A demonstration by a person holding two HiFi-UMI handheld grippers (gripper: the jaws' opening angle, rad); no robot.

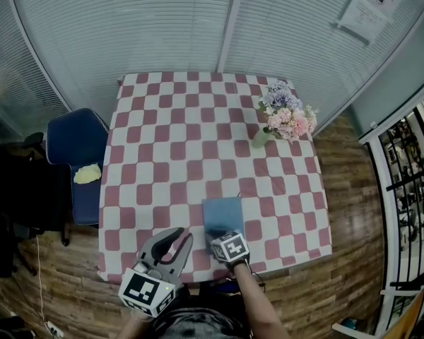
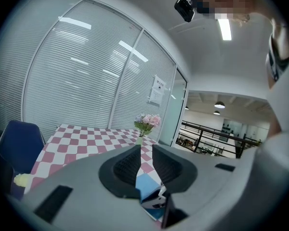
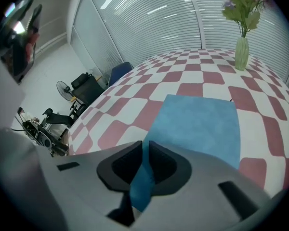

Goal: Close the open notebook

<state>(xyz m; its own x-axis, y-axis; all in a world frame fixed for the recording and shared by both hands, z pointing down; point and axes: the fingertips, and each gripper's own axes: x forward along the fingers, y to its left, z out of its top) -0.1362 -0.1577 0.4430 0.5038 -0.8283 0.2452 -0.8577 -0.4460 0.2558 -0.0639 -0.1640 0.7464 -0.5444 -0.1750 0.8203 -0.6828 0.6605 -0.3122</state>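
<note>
Left tool (image 1: 182, 234), head view: hangs over the desk's (image 1: 177, 140) near edge, apart from the notebook (image 1: 222, 214) to its right.
Right tool (image 1: 224, 237), head view: tilted down on the notebook's near edge.
Notebook, head view: blue, closed, flat on the checked desk near its front edge.
Flowers (image 1: 286, 119), head view: in a vase (image 1: 260, 138) at the desk's far right.
Chair (image 1: 74, 143), head view: blue, at the desk's left side.
Left tool, left gripper view: jaws a narrow gap apart, nothing between them; notebook and right tool show through the gap.
Flowers, left gripper view: beyond the jaws, far down the desk.
Right tool, right gripper view: jaws clamped on the notebook's near edge, blue filling the gap between them.
Notebook, right gripper view: cover lies flat, stretching away from the jaws.
Flowers, right gripper view: upright, well apart from the notebook.
</note>
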